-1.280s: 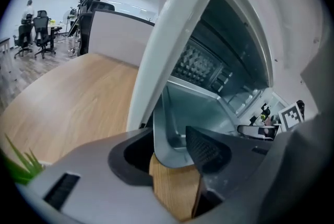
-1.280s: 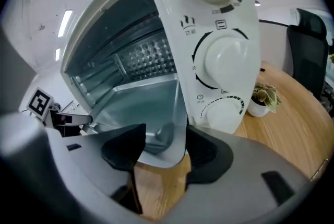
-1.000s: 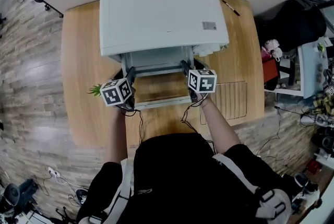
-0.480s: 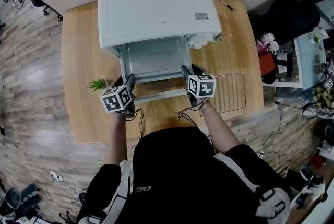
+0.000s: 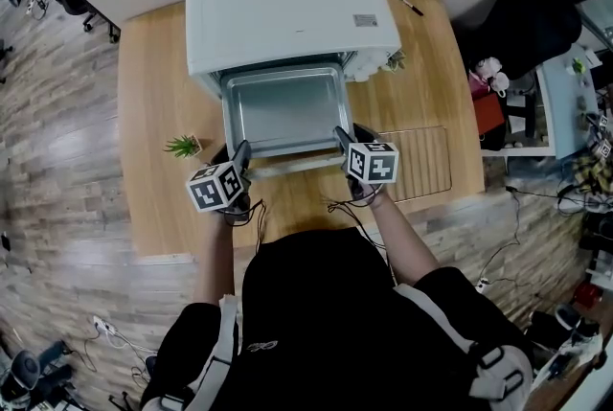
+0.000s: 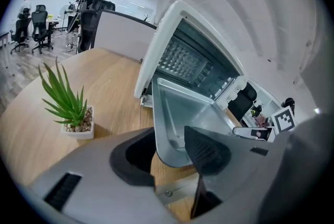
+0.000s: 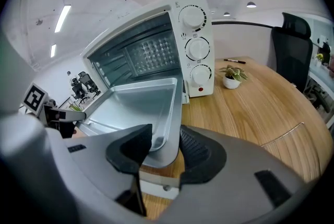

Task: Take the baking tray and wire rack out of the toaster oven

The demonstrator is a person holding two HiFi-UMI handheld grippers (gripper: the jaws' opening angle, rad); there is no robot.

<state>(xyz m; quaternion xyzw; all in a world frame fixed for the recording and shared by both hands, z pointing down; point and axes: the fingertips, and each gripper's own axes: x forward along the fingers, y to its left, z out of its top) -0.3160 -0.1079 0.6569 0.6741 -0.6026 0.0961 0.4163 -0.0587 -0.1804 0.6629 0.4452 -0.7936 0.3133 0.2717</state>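
The silver baking tray point(image 5: 287, 107) sticks most of the way out of the white toaster oven point(image 5: 292, 11), level above the open door. My left gripper point(image 5: 241, 150) is shut on the tray's near left corner, with the rim point(image 6: 175, 157) between its pads. My right gripper point(image 5: 340, 136) is shut on the near right corner; its jaws have just been closing, and the tray rim point(image 7: 167, 137) sits between them. The empty tray point(image 7: 135, 103) shows bare metal. The wire rack point(image 5: 417, 171) lies flat on the table, right of the oven.
A small potted plant point(image 5: 180, 147) stands on the wooden table point(image 5: 153, 198) left of the tray, close to my left gripper. Another little plant point(image 7: 232, 75) and a pen point(image 5: 412, 7) lie right of the oven. Office chairs point(image 6: 31, 30) stand beyond the table.
Both grippers have drawn back toward the person, and the tray has slid farther out of the oven, so much more of its floor shows.
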